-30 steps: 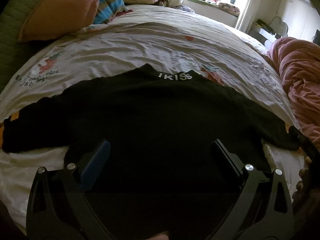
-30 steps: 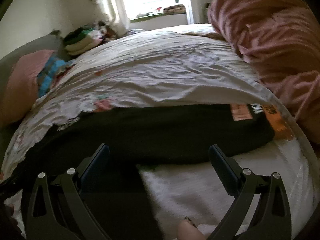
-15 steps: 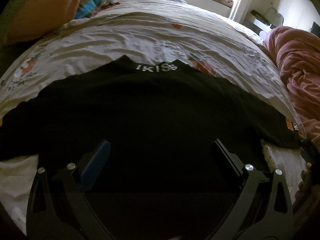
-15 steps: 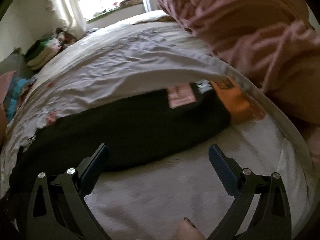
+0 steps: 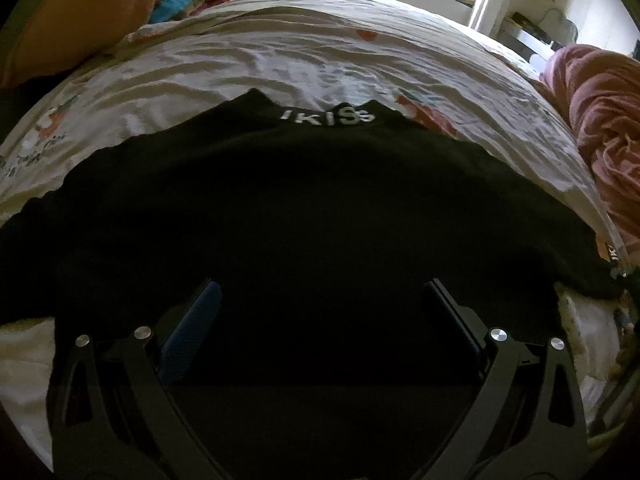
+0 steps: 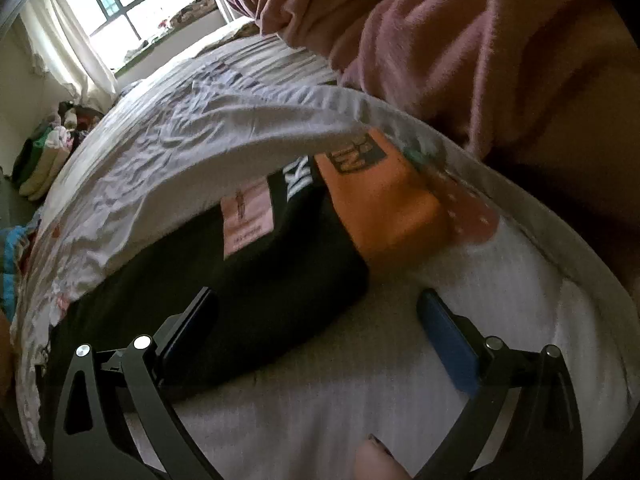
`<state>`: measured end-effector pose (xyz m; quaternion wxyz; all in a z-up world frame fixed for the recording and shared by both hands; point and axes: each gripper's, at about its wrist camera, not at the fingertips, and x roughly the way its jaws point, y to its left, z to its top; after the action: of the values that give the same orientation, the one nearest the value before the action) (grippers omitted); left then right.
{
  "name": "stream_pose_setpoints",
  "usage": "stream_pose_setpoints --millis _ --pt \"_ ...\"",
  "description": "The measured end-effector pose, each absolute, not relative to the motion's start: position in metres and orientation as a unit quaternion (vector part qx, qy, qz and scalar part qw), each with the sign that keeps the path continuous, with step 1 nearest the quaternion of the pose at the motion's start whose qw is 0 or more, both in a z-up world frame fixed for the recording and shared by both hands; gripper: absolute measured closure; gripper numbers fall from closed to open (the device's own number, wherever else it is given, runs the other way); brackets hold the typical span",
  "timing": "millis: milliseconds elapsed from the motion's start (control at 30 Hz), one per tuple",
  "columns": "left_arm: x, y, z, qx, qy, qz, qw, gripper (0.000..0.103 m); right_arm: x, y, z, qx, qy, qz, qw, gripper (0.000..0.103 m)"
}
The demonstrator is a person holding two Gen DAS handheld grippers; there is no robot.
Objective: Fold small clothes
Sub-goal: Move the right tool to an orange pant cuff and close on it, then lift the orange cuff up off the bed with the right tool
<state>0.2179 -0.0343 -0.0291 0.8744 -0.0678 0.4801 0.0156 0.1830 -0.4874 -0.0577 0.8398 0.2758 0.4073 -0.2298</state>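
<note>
A black long-sleeved top (image 5: 320,208) lies spread flat on the bed, its collar with white lettering (image 5: 328,117) pointing away from me. My left gripper (image 5: 320,300) is open and empty, low over the middle of the top's body. In the right wrist view the top's right sleeve (image 6: 280,264) lies across the bed, ending in an orange cuff (image 6: 384,204) with a pink label (image 6: 246,220). My right gripper (image 6: 316,312) is open and empty, just short of the sleeve end; its left finger is over the black cloth, its right over a white towel (image 6: 360,392).
A white printed bedsheet (image 5: 304,52) covers the bed. A pink blanket (image 6: 460,40) is heaped at the right edge, close to the cuff. An orange pillow (image 5: 80,12) and folded clothes lie at the far left. A window is beyond the bed.
My left gripper has moved forward and lower over the top. My right gripper has swung right along the sleeve toward the orange cuff and the pink blanket.
</note>
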Motion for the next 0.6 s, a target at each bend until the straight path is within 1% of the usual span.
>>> stream_pose_setpoints --millis 167,233,267,300,333,367,400,500,567,600 --pt "0.215 -0.023 -0.029 -0.083 0.476 0.023 0.875 0.009 0.192 -0.5 -0.061 0.285 0.385 -0.236 0.845 0.007" --pt "0.213 -0.02 -0.026 -0.088 0.474 0.025 0.876 0.009 0.194 -0.505 -0.061 0.291 0.375 -0.239 0.847 0.012" --pt "0.213 -0.019 -0.025 -0.089 0.473 0.024 0.876 0.009 0.194 -0.507 -0.061 0.292 0.369 -0.243 0.848 0.018" --pt "0.212 -0.019 -0.022 -0.09 0.471 0.023 0.877 0.009 0.195 -0.509 -0.061 0.294 0.365 -0.246 0.848 0.026" --pt "0.209 -0.019 -0.018 -0.093 0.467 0.022 0.879 0.009 0.195 -0.511 -0.061 0.298 0.359 -0.248 0.849 0.031" --pt "0.208 -0.018 -0.015 -0.095 0.464 0.021 0.88 0.009 0.194 -0.515 -0.061 0.304 0.352 -0.247 0.85 0.045" --pt "0.207 -0.017 -0.012 -0.098 0.462 0.021 0.881 0.009 0.194 -0.517 -0.06 0.31 0.344 -0.243 0.852 0.062" --pt "0.202 -0.014 -0.003 -0.104 0.454 0.021 0.885 0.009 0.19 -0.523 -0.059 0.334 0.329 -0.218 0.856 0.081" --pt "0.201 -0.013 0.002 -0.105 0.453 0.021 0.885 0.009 0.186 -0.519 -0.05 0.328 0.315 -0.203 0.867 0.086" --pt "0.199 -0.012 0.005 -0.106 0.452 0.022 0.885 0.009 0.185 -0.515 -0.044 0.325 0.308 -0.194 0.873 0.087"
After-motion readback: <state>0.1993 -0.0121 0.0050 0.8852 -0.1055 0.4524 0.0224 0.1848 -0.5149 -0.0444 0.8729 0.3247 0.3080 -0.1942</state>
